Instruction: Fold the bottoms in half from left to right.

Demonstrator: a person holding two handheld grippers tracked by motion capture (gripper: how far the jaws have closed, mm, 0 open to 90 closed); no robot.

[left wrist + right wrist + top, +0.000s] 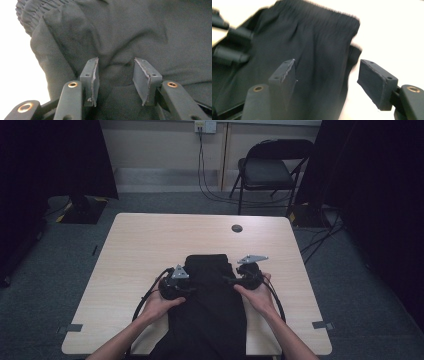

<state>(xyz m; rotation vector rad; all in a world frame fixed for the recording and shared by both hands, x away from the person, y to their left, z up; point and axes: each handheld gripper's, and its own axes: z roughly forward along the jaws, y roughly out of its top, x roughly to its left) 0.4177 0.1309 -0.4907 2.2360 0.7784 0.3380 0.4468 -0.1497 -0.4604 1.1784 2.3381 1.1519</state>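
A black garment [212,315] with an elastic waistband [329,12] lies on the light wooden table [145,240], running from the table's middle over its near edge. My left gripper [192,291] rests at the cloth's left edge. In the left gripper view its jaws [116,61] stand apart over rumpled cloth [125,30], and the pads do not press on it. My right gripper [227,280] is at the garment's right side, a little above it. Its jaws [326,62] are wide open, one pad over the cloth [312,45], the other over bare table. The left gripper's fingers [232,53] show at the far left of the right gripper view.
A round cable grommet [237,228] sits near the table's far edge. Beyond the table stand a black folding chair [267,170] and dark curtains on both sides. Bare tabletop lies left, right and beyond the garment.
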